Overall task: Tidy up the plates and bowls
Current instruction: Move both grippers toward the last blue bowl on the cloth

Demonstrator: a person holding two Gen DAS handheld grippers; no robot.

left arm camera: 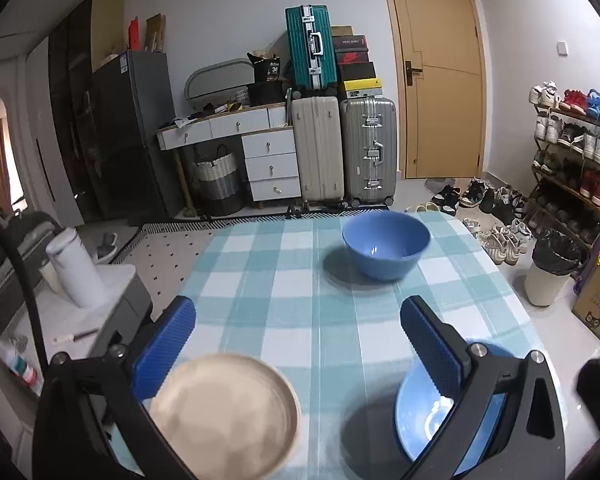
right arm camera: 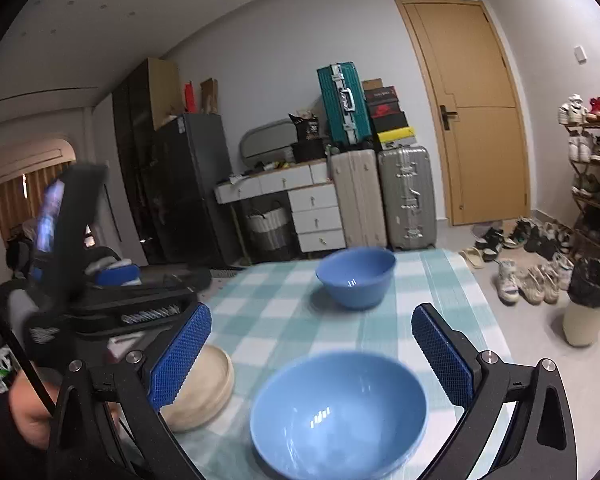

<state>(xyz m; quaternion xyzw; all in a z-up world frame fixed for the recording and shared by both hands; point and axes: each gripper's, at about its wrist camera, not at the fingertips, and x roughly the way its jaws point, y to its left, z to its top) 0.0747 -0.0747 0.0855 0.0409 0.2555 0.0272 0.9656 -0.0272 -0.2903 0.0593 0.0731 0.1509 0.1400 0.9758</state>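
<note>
On the checked tablecloth, a blue bowl (left arm camera: 386, 246) (right arm camera: 356, 278) stands upright toward the far edge. A beige plate (left arm camera: 224, 414) (right arm camera: 204, 388) lies near the front left, and a second blue bowl (left arm camera: 424, 412) (right arm camera: 338, 414) sits near the front right. My left gripper (left arm camera: 298, 344) hovers open above the cloth, the plate under its left finger and the near bowl partly hidden by its right finger. My right gripper (right arm camera: 312, 348) is open over the near bowl, nothing between its fingers. The left gripper's body (right arm camera: 100, 300) appears at the left of the right wrist view.
The table (left arm camera: 260, 280) ends just past the far bowl. Beyond it stand suitcases (left arm camera: 344, 148), a white drawer unit (left arm camera: 270, 160) and a door (left arm camera: 436, 72). A bin (left arm camera: 550, 268), shoes and a shoe rack (left arm camera: 572, 152) are on the right; a side cabinet with a white flask (left arm camera: 76, 268) is left.
</note>
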